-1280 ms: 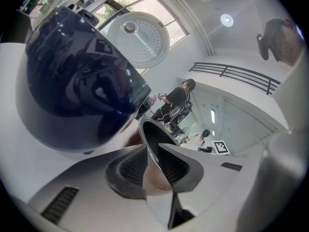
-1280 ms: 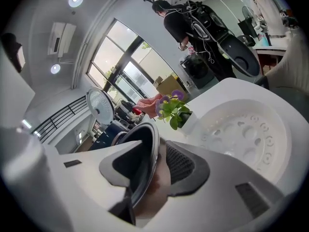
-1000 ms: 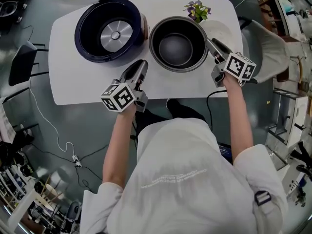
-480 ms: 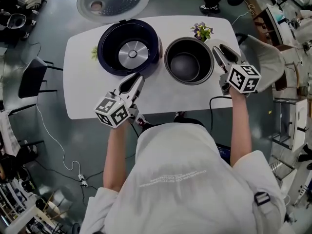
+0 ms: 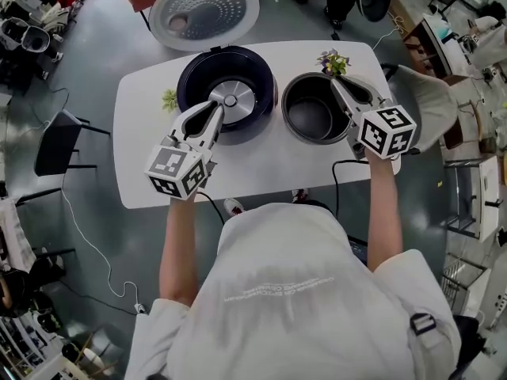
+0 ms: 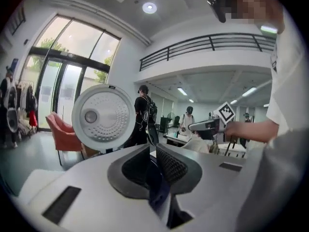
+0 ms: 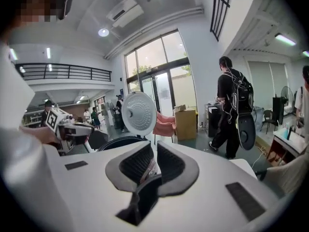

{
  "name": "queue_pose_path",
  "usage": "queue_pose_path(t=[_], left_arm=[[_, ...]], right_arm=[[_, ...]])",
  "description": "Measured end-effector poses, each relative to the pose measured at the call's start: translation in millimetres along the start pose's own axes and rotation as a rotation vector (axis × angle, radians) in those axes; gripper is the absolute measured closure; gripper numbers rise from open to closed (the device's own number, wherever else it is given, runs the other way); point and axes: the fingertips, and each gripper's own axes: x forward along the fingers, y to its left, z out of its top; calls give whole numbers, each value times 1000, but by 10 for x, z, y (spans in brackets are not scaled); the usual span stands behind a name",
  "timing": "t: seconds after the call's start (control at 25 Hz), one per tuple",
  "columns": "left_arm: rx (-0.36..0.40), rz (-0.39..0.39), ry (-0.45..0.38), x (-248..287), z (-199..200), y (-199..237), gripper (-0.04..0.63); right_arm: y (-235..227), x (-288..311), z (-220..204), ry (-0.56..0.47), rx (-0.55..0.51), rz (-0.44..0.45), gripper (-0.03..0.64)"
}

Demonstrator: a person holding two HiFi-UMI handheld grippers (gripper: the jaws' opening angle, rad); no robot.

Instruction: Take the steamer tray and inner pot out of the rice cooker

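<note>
Head view, contents listed by position relative to each claw.

1. Left claw (image 5: 214, 111): held in the person's left hand, marker cube (image 5: 178, 171) at its rear. Left gripper view: jaws closing, a narrow gap remaining, nothing between the pads.
2. Right claw (image 5: 338, 83): held in the person's right hand, a second marker cube at its rear. Right gripper view: jaws closing, a narrow slit remaining, nothing gripped.
3. Rice cooker (image 5: 190, 77): dark blue body, directly ahead of the left claw, whose tips overlap its near rim in the head view. Cavity without pot; bare metal heating plate (image 5: 232, 99) visible at the bottom.
4. Lid (image 5: 204, 10): round, pale, perforated inner face, standing open beyond the cooker, well ahead of the left claw. It appears upright in both gripper views.
5. Inner pot (image 5: 307, 117): dark, round, empty, upright on the table just left of the right claw, between the two claws. The right claw's tips overlap its far right rim in the head view; contact cannot be judged.
6. Table (image 5: 142, 157): white, rounded corners, under both claws.
7. Flowering plant (image 5: 333, 62): small, purple blooms, just ahead of the right claw's tips.
8. Green sprig (image 5: 169, 100): on the table, left of the left claw, beside the cooker.
9. Chair (image 5: 55, 145): dark, on the floor, well left of the left claw.
</note>
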Motion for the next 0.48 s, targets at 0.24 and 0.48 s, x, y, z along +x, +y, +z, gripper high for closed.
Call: queue_pose_path(t=[0.24, 0.48], left_arm=[[234, 78, 7, -83, 406, 228, 578], [299, 85, 1, -118, 620, 324, 580]], right_arm=[[498, 80, 292, -21, -167, 37, 572], [763, 74, 635, -114, -241, 26, 583]])
